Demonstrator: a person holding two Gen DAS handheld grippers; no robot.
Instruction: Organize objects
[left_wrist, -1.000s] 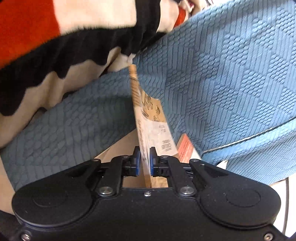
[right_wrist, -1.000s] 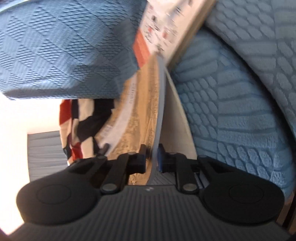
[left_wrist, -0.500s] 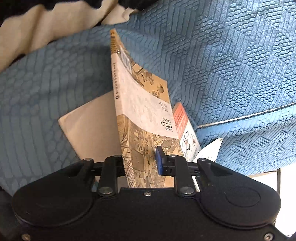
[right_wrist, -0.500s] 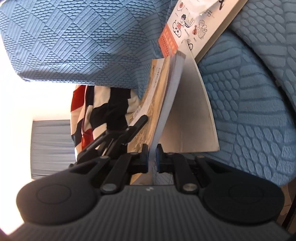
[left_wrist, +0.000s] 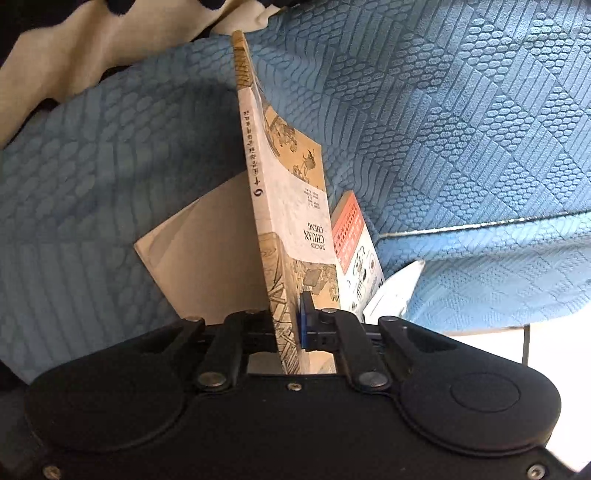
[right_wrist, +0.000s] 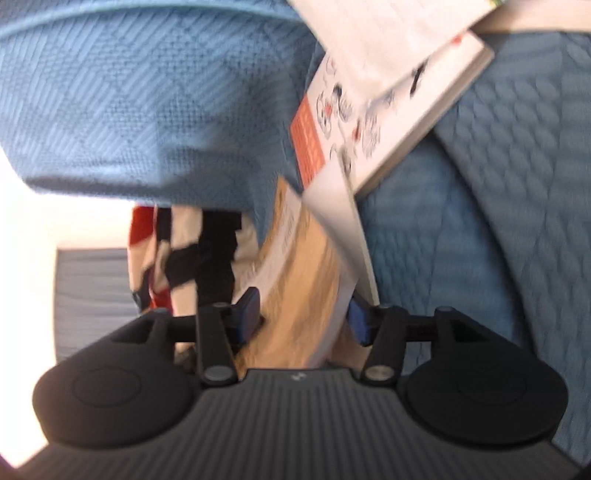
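Two grippers are working on one tan book (left_wrist: 291, 221). The left gripper (left_wrist: 288, 328) is pinching it, standing on edge on the blue sofa (left_wrist: 461, 122), pointing down. The right gripper (right_wrist: 301, 317) has just been opening, with the book between its jaws. An orange-striped book (right_wrist: 354, 114) is waiting behind; sorting looks unfinished.
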